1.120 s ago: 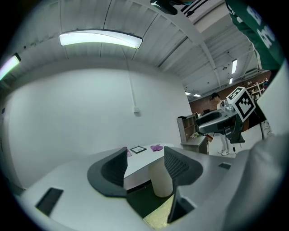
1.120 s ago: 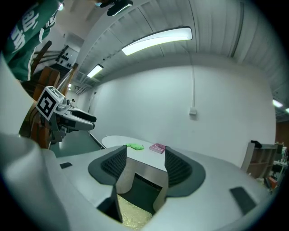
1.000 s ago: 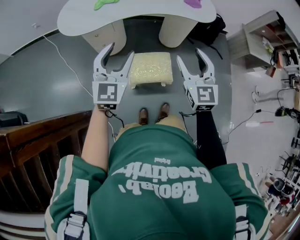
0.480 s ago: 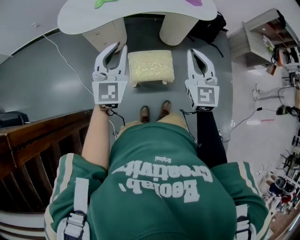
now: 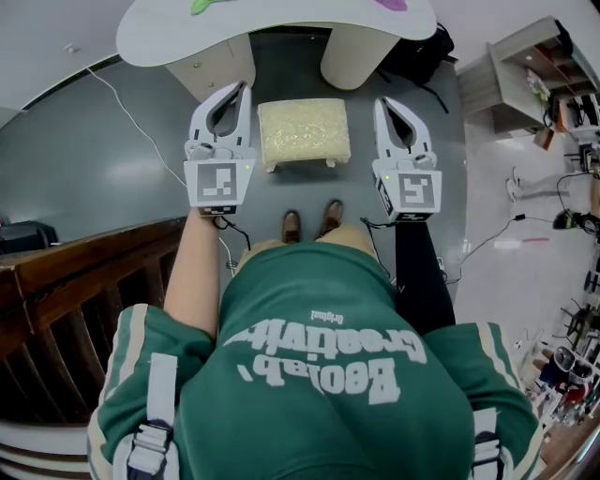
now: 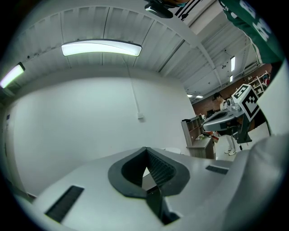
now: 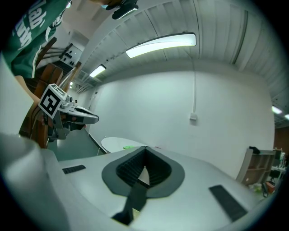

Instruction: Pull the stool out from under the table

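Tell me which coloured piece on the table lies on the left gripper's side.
The green piece, lying beyond the left gripper; the purple piece lies beyond the right gripper.

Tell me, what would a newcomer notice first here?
The left gripper and the right gripper, both white, shut and empty, are held out to either side of a cream padded stool on the grey floor. Just beyond it stands a white table, and the person's green shirt fills the foreground.

White cable (image 5: 131, 123) crosses floor (image 5: 84, 178); wooden railing (image 5: 94, 246) nearby.
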Demonstrator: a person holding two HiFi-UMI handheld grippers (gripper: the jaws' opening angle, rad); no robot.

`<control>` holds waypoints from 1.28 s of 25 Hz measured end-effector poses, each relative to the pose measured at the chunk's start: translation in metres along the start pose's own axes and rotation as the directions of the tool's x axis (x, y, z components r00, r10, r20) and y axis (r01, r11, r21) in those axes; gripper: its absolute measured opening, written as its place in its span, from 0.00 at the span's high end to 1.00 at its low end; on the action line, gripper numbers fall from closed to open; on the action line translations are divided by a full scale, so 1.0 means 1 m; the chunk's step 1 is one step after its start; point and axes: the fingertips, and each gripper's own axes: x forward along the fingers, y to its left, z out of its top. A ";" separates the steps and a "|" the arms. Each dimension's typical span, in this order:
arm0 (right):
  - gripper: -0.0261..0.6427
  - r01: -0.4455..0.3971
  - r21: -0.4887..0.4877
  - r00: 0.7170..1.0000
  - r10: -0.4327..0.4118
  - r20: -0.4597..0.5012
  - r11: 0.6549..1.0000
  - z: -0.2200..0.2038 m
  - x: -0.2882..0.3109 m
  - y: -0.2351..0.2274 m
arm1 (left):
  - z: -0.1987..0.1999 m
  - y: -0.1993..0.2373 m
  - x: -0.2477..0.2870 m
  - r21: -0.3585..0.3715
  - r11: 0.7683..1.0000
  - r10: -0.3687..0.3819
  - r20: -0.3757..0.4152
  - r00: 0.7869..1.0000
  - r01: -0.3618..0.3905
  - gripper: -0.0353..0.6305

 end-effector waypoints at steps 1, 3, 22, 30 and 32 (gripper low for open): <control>0.95 0.000 0.001 1.000 0.000 0.001 1.000 0.000 0.000 -0.001 | 0.000 0.000 0.001 0.001 1.000 -0.001 0.000 1.000 0.001 0.93; 0.95 0.000 0.002 1.000 0.000 0.001 1.000 0.001 0.001 -0.002 | 0.001 0.000 0.002 0.002 1.000 -0.001 0.001 1.000 0.001 0.93; 0.95 -0.010 -0.002 1.000 0.010 -0.007 1.000 0.001 -0.006 0.002 | 0.008 -0.001 -0.001 -0.003 1.000 0.013 0.015 1.000 -0.013 0.93; 0.95 -0.009 -0.012 1.000 0.009 -0.014 1.000 0.001 -0.009 0.003 | 0.010 -0.001 -0.003 -0.003 1.000 0.011 0.015 1.000 -0.011 0.93; 0.95 -0.008 -0.008 1.000 0.008 -0.013 1.000 0.000 -0.009 0.003 | 0.009 -0.002 -0.003 -0.004 1.000 0.011 0.015 1.000 -0.011 0.93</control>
